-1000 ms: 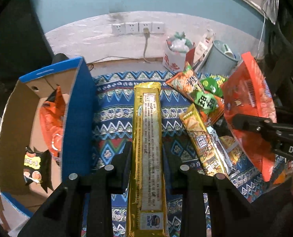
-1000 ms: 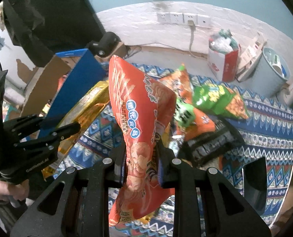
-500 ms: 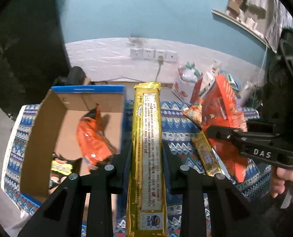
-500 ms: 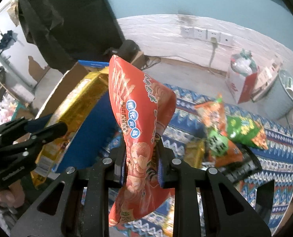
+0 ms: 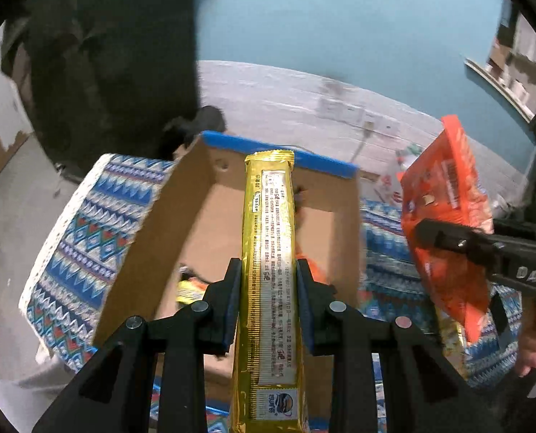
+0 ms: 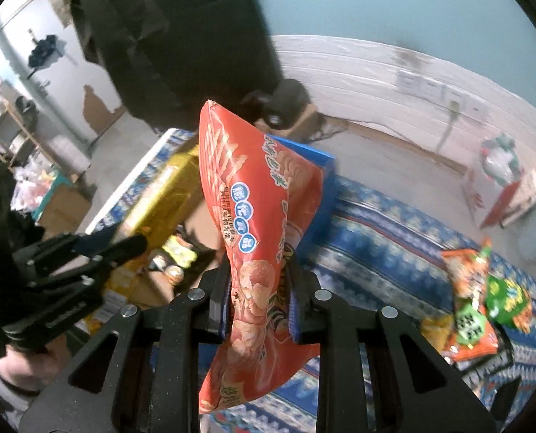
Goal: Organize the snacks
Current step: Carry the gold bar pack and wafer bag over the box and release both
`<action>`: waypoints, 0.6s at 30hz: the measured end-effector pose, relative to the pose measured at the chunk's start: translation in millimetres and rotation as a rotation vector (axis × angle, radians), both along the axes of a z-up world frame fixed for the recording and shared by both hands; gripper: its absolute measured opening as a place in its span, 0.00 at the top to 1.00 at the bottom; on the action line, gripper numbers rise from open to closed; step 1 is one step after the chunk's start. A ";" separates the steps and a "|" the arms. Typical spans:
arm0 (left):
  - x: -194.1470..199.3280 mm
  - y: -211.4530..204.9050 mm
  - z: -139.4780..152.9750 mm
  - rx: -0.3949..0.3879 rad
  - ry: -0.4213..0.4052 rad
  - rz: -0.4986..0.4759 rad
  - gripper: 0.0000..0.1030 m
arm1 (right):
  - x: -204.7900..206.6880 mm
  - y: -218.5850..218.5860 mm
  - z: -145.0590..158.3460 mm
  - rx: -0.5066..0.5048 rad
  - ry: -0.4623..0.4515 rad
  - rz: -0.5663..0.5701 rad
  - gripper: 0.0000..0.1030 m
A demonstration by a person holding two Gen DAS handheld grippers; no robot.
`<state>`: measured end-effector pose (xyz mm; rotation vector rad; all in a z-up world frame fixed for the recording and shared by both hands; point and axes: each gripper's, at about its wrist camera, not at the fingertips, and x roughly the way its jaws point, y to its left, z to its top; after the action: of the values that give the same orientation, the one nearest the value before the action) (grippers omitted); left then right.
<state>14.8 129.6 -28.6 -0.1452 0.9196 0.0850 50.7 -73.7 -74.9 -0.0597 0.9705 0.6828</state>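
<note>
Holding item one: a long gold biscuit pack (image 5: 269, 288), pinched between the fingers (image 5: 232, 299) of the left gripper (image 5: 266, 303), its sealed far end reaching past the fingertips and its near end running back below them. It hangs over the open cardboard box (image 5: 196, 223) with the blue rim.

Item two: an orange-red crisp bag (image 6: 260, 238), clenched at its waist by the right gripper (image 6: 257, 306), both fingers (image 6: 215, 299) pressing its sides so the bag bulges above and below the grip. It is raised just beside the box's blue rim, over the patterned blue cloth (image 6: 376, 231) on the worktop.

Box contents, partly seen: a yellow-and-black packet (image 6: 176, 252) on the floor of the box; other contents blurred.

Loose stock on the cloth, well apart to the right: an orange packet (image 6: 466, 278) and a green packet (image 6: 508, 299), overlapping.

Surround: a white wall panel with sockets (image 6: 437, 90), teal wall above.
</note>
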 end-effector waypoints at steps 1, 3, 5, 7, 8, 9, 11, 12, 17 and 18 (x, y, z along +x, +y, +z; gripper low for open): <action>-0.9 7.7 -3.3 0.000 0.004 0.015 0.72 | -0.4 6.1 -0.4 0.000 0.000 0.009 0.78; -2.3 21.4 -9.9 -0.006 0.016 0.041 0.72 | 0.3 21.4 -1.9 -0.004 0.001 0.032 0.78; -2.7 30.8 -15.7 -0.015 0.029 0.062 0.72 | 1.6 35.7 -6.4 -0.008 0.009 0.048 0.78; -2.6 39.0 -20.9 -0.023 0.041 0.077 0.72 | 5.3 47.1 -13.1 -0.004 0.032 0.059 0.78; -2.2 43.5 -23.8 -0.033 0.047 0.086 0.72 | 6.7 51.3 -15.7 -0.002 0.042 0.063 0.78; -2.2 46.2 -26.0 -0.037 0.050 0.091 0.72 | 7.3 55.0 -17.3 0.000 0.050 0.065 0.78; -0.5 52.7 -31.7 -0.045 0.062 0.103 0.72 | 9.6 63.9 -22.1 -0.001 0.064 0.070 0.78; 0.3 56.0 -35.0 -0.048 0.068 0.112 0.72 | 10.3 68.3 -24.2 -0.002 0.069 0.072 0.78; 2.6 67.8 -49.6 -0.097 0.120 0.144 0.71 | 11.5 85.8 -32.5 -0.027 0.075 0.078 0.78; 1.8 70.0 -50.6 -0.104 0.124 0.153 0.72 | 11.3 87.1 -33.8 -0.032 0.077 0.078 0.78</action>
<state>16.6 199.6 -79.2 -0.3095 1.0365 0.1901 62.0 13.4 -108.7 -0.1001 1.0570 0.7456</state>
